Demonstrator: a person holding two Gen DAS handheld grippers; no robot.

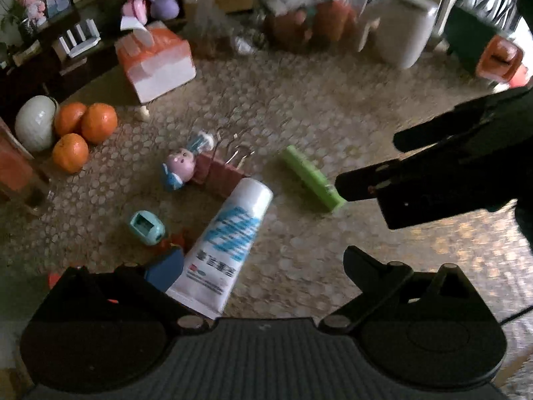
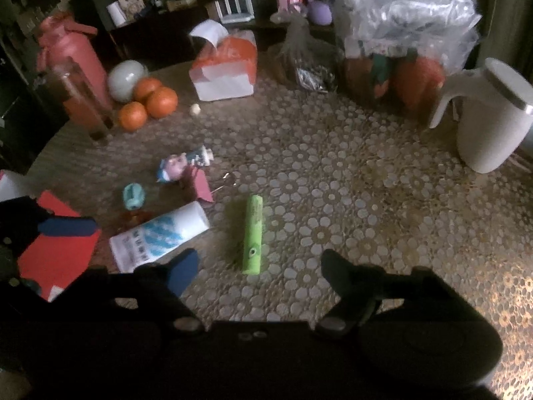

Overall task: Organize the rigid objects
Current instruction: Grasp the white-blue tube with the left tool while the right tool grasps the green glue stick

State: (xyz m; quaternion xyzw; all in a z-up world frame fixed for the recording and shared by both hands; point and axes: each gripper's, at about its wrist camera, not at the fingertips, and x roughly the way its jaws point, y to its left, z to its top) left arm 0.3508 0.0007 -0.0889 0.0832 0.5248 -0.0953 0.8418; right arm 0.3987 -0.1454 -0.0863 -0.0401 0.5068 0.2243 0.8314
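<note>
A green stick-shaped case (image 2: pixel 252 233) lies on the patterned tablecloth; it also shows in the left wrist view (image 1: pixel 311 177). My right gripper (image 2: pixel 258 266) is open, its jaws spread either side of the case's near end. A white and blue tube (image 1: pixel 226 243) lies between my left gripper's open jaws (image 1: pixel 256 266); the tube also shows in the right wrist view (image 2: pixel 160 233). A pink toy figure (image 1: pixel 181 166), dark red binder clips (image 1: pixel 221 175) and a teal sharpener (image 1: pixel 146 226) lie left of centre. The right gripper (image 1: pixel 366 163) shows in the left wrist view.
Three oranges (image 1: pixel 83 130) and a white egg-shaped object (image 1: pixel 35 123) sit at the left. A tissue pack (image 1: pixel 156 60), plastic bags (image 2: pixel 399 33) and a white kettle (image 2: pixel 489 116) stand at the back. A red bottle (image 2: pixel 73 66) stands far left.
</note>
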